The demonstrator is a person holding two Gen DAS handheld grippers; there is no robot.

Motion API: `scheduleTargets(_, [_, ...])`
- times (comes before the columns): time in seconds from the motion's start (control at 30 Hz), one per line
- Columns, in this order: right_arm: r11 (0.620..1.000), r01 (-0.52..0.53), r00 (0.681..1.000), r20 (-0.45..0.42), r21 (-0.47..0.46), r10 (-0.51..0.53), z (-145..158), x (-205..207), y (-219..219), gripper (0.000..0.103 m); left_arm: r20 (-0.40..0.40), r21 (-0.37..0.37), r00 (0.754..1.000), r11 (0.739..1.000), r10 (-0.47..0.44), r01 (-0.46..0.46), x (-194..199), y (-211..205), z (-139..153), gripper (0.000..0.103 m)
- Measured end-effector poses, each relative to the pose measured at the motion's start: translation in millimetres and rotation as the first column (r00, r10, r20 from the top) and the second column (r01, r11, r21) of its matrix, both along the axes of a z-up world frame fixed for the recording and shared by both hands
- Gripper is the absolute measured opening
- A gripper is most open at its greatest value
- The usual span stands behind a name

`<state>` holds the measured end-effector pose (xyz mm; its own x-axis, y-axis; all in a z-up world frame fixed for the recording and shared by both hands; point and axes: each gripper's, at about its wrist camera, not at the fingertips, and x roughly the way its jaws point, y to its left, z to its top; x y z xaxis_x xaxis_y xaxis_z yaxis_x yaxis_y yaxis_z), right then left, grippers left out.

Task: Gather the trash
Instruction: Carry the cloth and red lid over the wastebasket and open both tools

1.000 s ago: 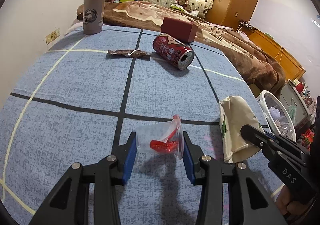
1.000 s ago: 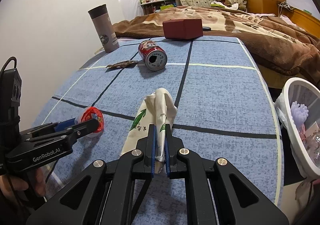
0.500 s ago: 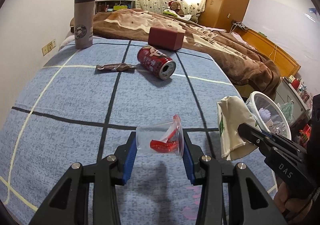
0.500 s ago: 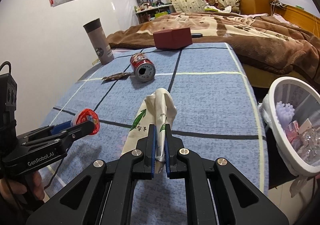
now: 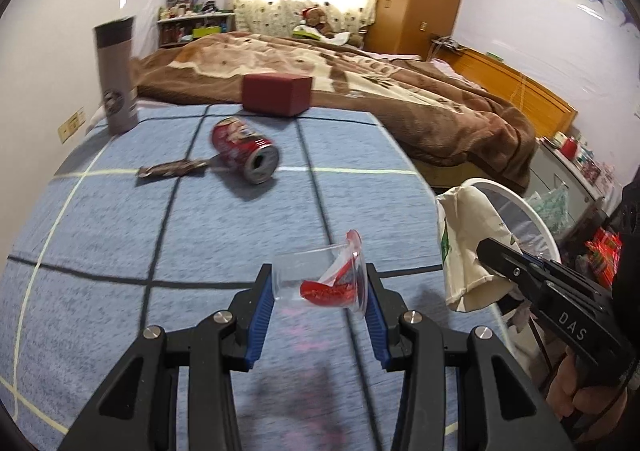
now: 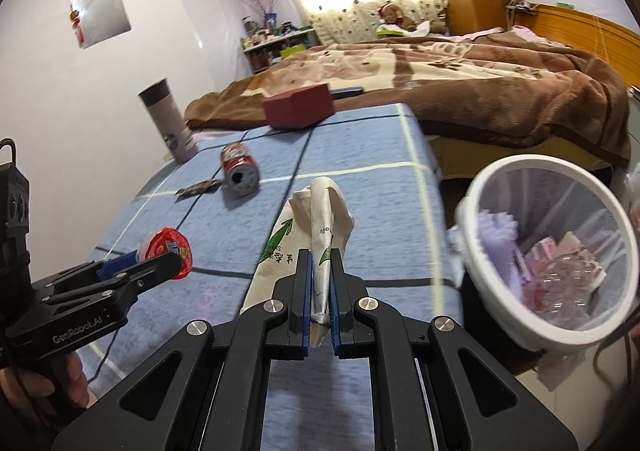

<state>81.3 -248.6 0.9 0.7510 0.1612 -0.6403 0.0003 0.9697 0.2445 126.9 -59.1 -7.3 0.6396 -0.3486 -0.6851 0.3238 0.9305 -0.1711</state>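
Note:
My left gripper (image 5: 320,291) is shut on a clear plastic cup (image 5: 316,277) with a red peeled lid, held above the blue table; the cup also shows in the right wrist view (image 6: 166,251). My right gripper (image 6: 321,291) is shut on a crumpled cream paper bag (image 6: 316,227) with green print, which also shows in the left wrist view (image 5: 466,239). A white trash basket (image 6: 476,251) with litter inside stands off the table's right edge. A red can (image 5: 244,149) lies on its side beside a brown wrapper (image 5: 172,169).
A grey tumbler (image 5: 116,75) stands at the table's far left. A dark red box (image 5: 277,95) sits at the far edge. A bed with a brown blanket (image 5: 400,91) lies beyond. The blue tablecloth (image 5: 120,235) has a line grid.
Both grippers have moved right, toward the table's right edge and the basket, which now looms larger in the right wrist view. Both grips are unchanged.

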Motion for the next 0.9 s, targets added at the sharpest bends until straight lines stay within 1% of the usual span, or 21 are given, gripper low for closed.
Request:
scheduleTargets(0.27, [0.995, 0.098, 0.995, 0.020, -0.010, -0.098, 5, -9, -40, 0.007, 0.031, 0.000, 0.995, 0.996, -0.093, 0.093, 0, -50, 13, 0.044])
scheduleTargets(0.4, [0.990, 0.143, 0.989, 0.026, -0.013, -0.143, 7, -16, -60, 0.007, 0.032, 0.001, 0.989, 0.990, -0.142, 0.142, 0, -76, 15, 0.044])
scheduleTargets(0.63, [0.974, 0.226, 0.974, 0.030, -0.018, -0.225, 9, -26, -92, 0.007, 0.041, 0.006, 0.975, 0.976, -0.220, 0.220, -4, -119, 19, 0.044])
scheduleTargets(0.9, [0.957, 0.288, 0.957, 0.020, -0.033, -0.288, 8, -32, -119, 0.007, 0.044, 0.010, 0.955, 0.956, -0.293, 0.293, -5, -160, 21, 0.044])
